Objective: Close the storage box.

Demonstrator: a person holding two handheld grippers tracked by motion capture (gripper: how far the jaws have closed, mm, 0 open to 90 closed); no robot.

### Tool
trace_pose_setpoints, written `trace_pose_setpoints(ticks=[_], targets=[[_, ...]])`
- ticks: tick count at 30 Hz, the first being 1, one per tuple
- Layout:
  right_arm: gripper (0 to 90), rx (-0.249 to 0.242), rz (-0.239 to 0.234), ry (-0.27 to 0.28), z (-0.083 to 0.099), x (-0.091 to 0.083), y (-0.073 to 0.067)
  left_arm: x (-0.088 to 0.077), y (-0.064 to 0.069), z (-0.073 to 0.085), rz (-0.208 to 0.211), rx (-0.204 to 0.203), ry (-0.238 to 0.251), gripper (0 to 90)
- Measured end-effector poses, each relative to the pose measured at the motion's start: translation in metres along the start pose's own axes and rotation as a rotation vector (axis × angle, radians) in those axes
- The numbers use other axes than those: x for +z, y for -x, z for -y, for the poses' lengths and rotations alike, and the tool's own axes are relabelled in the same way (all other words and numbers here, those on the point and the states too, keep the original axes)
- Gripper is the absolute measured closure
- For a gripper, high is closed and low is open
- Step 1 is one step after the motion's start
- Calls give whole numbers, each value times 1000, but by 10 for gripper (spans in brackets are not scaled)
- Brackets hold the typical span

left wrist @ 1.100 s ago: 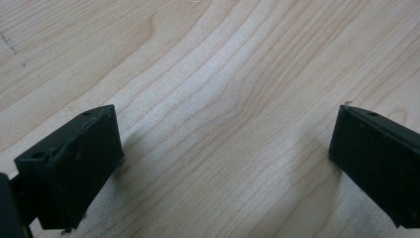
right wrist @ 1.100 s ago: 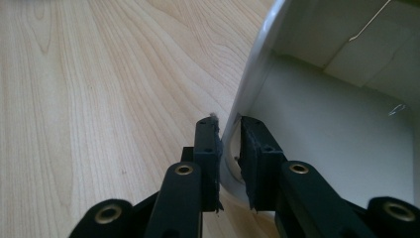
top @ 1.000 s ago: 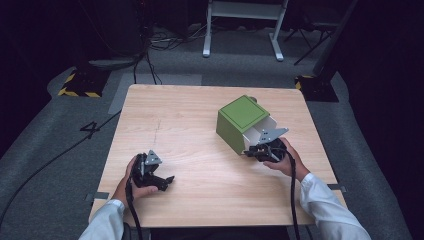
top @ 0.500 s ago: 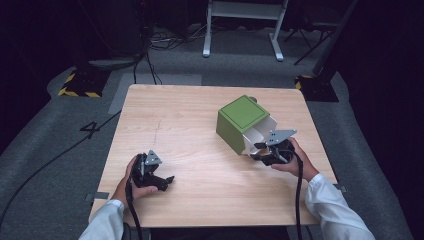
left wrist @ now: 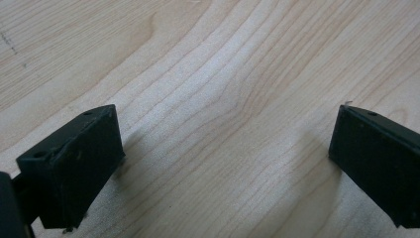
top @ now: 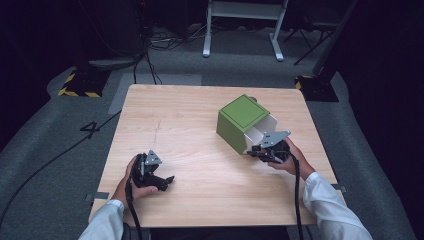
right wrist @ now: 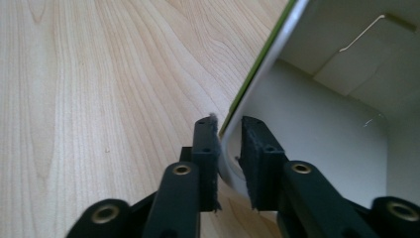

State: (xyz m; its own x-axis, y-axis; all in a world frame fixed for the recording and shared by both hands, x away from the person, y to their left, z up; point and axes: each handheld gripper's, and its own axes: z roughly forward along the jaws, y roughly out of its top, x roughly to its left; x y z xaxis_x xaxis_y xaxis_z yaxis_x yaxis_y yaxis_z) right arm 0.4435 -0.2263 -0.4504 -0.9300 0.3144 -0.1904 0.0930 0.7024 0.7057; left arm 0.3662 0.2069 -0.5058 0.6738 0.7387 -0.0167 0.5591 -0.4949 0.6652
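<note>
R gripper (right wrist: 229, 134) pinches the wall of the green box (top: 242, 119) near the desk's (top: 200, 200) right edge, prob. to drag it; L gripper (left wrist: 225, 148) rests w/ jaws spread near the front-left corner, idle.

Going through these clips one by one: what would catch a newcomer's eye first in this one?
The green box lying on its side at the right of the wooden table, its white inside open toward the person. The right gripper is clamped on that box's wall at the open edge, one jaw outside and one inside. The left gripper rests near the table's front left, jaws wide apart over bare wood.
</note>
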Motion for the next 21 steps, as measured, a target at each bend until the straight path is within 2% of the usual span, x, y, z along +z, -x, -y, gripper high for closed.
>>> trace_pose_setpoints(ticks=[12,15,16,17,20,21], targets=[[774,4,-3,18,-8,11,8,0,0,0,0,0,0,5],[723,15,3,28,-10,15,9,0,0,0,0,0,0,4],[674,18,1,28,-11,15,9,0,0,0,0,0,0,4],[674,18,1,28,-11,15,9,0,0,0,0,0,0,4],[569,43,18,32,-11,12,9,0,0,0,0,0,0,4],[569,43,18,32,-11,12,9,0,0,0,0,0,0,5]])
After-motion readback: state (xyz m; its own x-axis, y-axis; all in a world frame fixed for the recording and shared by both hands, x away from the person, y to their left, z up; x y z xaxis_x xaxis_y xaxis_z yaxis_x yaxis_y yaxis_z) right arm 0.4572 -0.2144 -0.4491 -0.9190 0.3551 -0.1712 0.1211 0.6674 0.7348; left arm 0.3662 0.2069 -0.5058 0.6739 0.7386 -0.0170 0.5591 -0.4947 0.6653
